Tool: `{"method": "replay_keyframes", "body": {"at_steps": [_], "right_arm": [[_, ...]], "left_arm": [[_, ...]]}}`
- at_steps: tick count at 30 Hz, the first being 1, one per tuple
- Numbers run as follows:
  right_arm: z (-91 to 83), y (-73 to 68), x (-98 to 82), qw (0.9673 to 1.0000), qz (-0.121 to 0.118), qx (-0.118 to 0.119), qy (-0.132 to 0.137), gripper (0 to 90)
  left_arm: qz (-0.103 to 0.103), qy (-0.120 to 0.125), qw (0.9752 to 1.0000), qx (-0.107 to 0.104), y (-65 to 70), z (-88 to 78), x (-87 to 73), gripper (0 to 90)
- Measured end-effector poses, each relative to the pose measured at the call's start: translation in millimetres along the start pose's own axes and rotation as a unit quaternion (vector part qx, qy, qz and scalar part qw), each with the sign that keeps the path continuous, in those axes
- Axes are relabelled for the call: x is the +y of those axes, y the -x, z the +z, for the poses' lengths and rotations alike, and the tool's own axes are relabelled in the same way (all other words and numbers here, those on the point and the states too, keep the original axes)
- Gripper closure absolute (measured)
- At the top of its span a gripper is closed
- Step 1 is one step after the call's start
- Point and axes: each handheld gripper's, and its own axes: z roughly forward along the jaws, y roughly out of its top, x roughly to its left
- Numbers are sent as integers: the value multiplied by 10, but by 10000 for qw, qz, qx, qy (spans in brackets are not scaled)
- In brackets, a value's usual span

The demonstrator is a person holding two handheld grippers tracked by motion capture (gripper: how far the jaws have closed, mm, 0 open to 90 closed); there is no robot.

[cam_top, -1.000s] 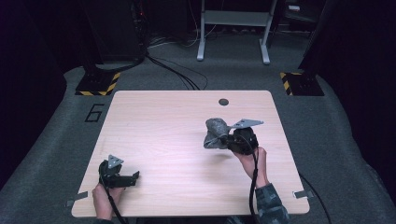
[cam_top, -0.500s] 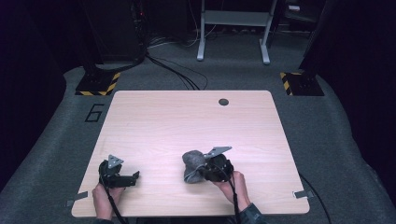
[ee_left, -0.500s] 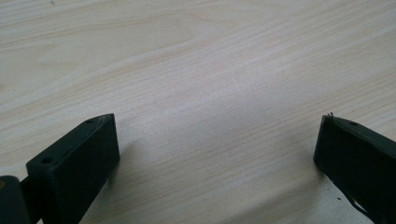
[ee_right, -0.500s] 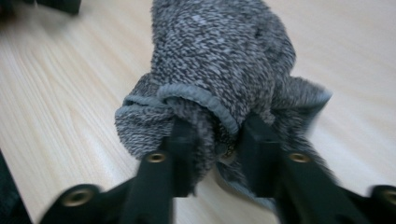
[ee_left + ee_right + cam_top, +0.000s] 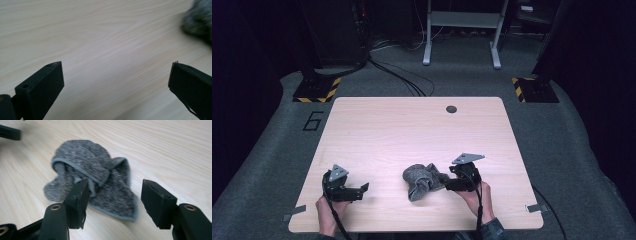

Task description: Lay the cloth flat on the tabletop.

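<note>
A crumpled grey knitted cloth [image 5: 422,180] lies on the wooden table [image 5: 412,130] near its front edge, a little right of centre. My right gripper [image 5: 448,184] sits just right of it, held by a hand, jaws open. In the right gripper view the cloth [image 5: 92,167] lies flat just beyond the right gripper [image 5: 115,187], one corner reaching between the jaws and nothing clamped. My left gripper [image 5: 361,190] rests at the front left, open and pointing right toward the cloth. In the left gripper view the left gripper [image 5: 116,67] stands wide over bare wood, the cloth's edge [image 5: 200,20] at top right.
A dark round grommet hole [image 5: 451,109] sits near the table's far edge. Grey carpet surrounds the table, with cables [image 5: 402,80], a metal stand [image 5: 462,30] and yellow-black striped blocks [image 5: 317,90] beyond it. A tip of the left gripper [image 5: 10,132] shows in the right gripper view.
My right gripper brought the cloth from mid-right to front centre, lowered it onto the table, then opened and drew back to the right. The left gripper stayed put.
</note>
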Motion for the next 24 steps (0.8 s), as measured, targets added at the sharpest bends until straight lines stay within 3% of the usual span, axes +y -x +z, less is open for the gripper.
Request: {"method": "replay_keyframes", "body": {"at_steps": [2, 5, 7, 12, 17, 19, 20, 24], "right_arm": [[8, 49, -37, 9998, 159, -123, -25, 409], [83, 120, -102, 9995, 205, -184, -122, 431], [143, 126, -143, 9992, 244, -217, -234, 446], [254, 116, -215, 9987, 310, -224, -324, 479], [322, 99, -238, 9987, 261, -279, -337, 498], [348, 78, -242, 9983, 356, -312, -334, 524], [367, 88, -244, 9985, 220, -358, -346, 535], [423, 63, -256, 9982, 214, -380, -401, 601]], "left_arm": [[77, 65, 9998, -182, 117, 5, 79, 7], [345, 105, 9985, -402, 335, 54, 213, 32], [544, 77, 9967, -592, 485, 101, 306, 45], [823, 77, 9919, -967, 784, 213, 471, 92], [1133, 35, 9871, -1131, 1034, 337, 619, 165], [1257, 58, 9849, -1190, 1125, 370, 660, 195], [1336, 21, 9833, -1237, 1166, 390, 678, 207], [1566, -133, 9797, -1241, 1272, 491, 696, 272]]}}
